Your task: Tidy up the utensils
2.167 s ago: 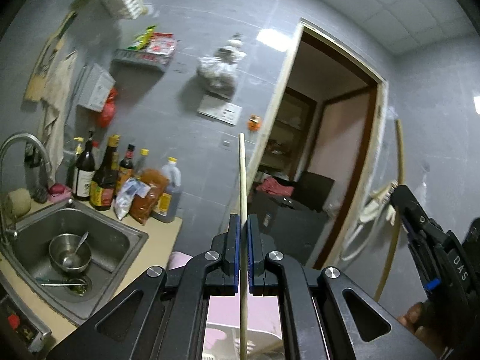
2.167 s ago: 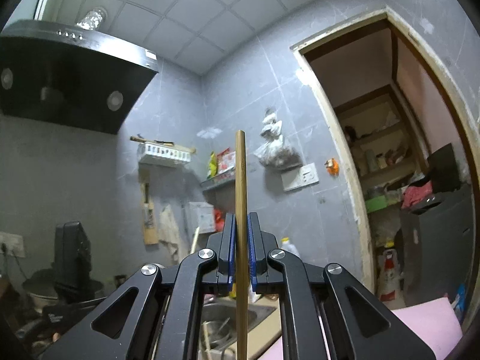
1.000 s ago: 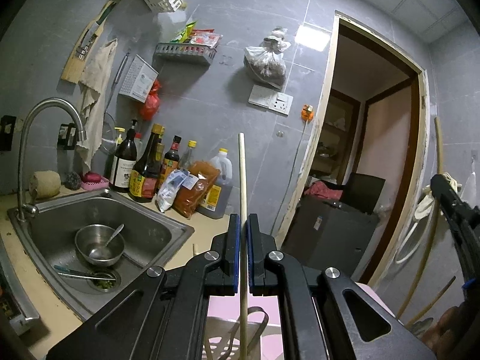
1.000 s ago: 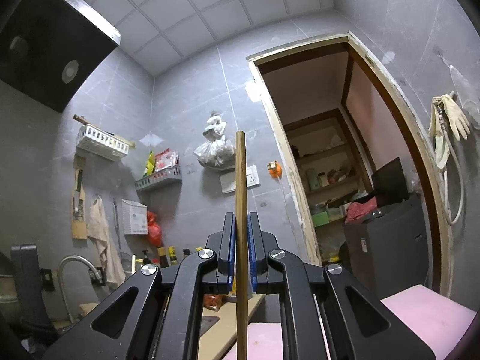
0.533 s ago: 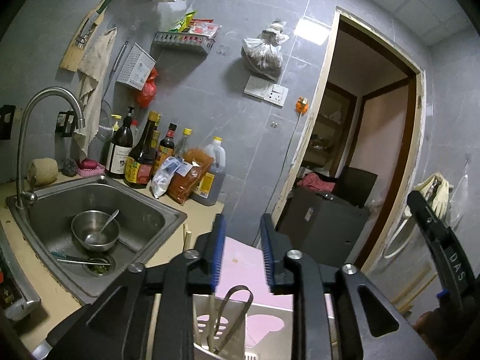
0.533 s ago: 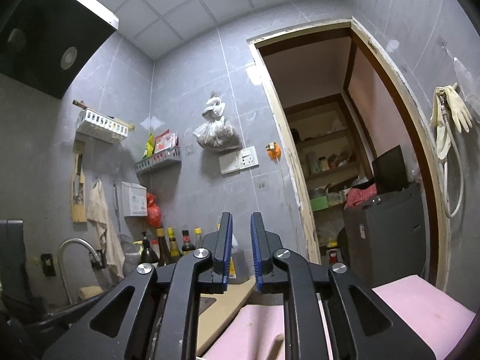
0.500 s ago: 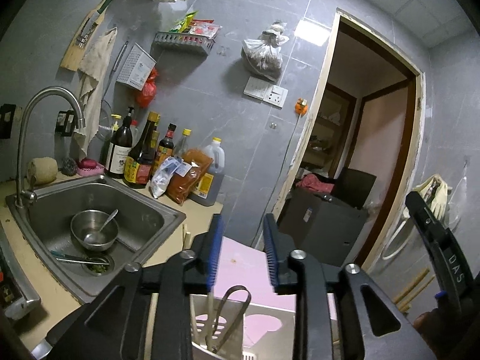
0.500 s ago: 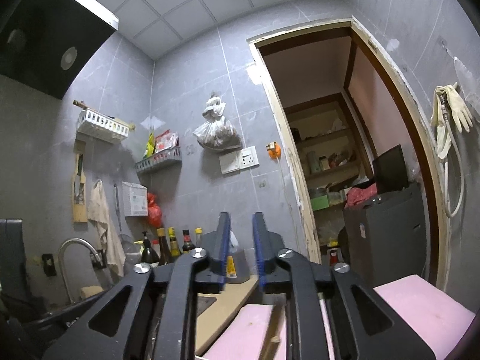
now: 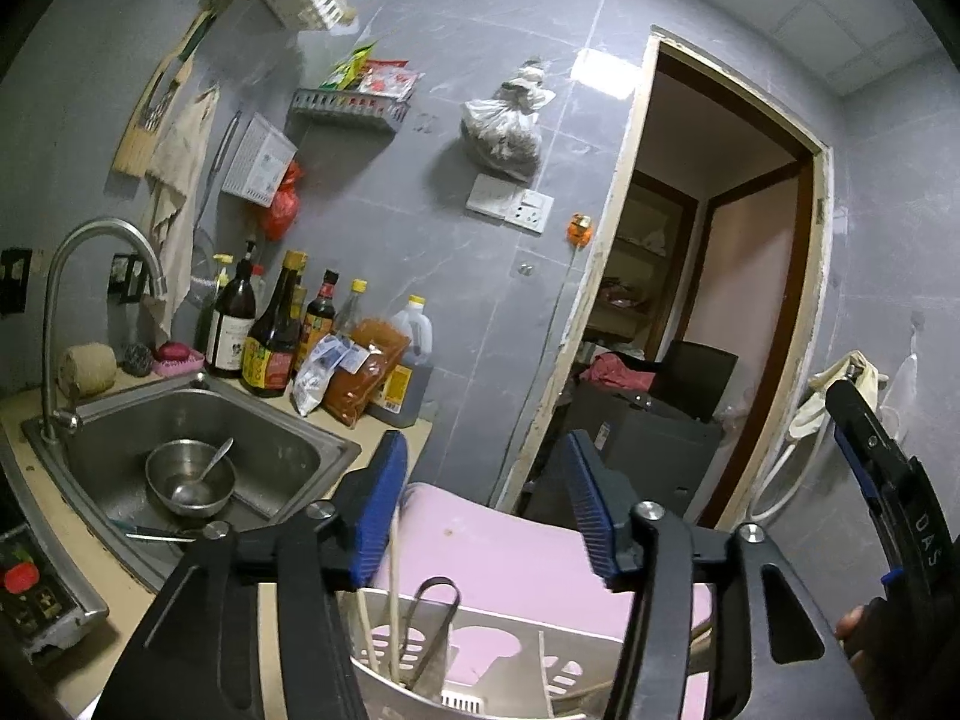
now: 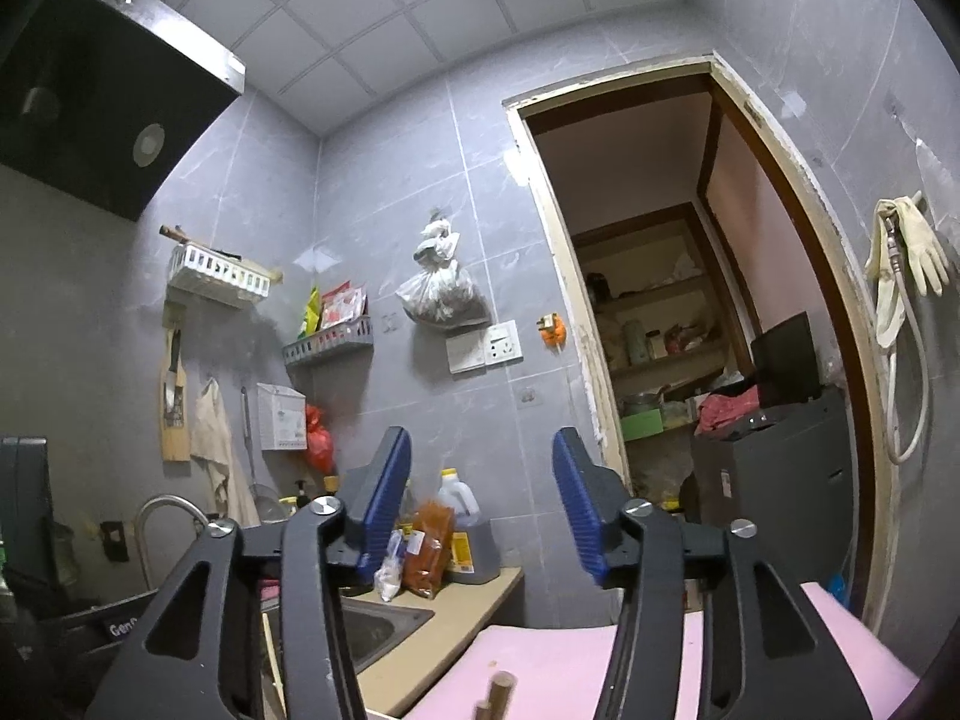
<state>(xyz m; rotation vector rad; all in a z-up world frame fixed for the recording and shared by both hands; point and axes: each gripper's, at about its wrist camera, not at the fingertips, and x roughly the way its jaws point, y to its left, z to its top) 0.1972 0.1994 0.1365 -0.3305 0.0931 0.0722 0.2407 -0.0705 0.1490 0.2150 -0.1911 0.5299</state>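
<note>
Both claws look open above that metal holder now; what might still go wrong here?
1. The left claw, its jaws opening, hangs close over the perforated metal utensil holder; its finger could snag the pale chopsticks.
2. Below the right claw, brown stick tips poke up and could get knocked.
</note>
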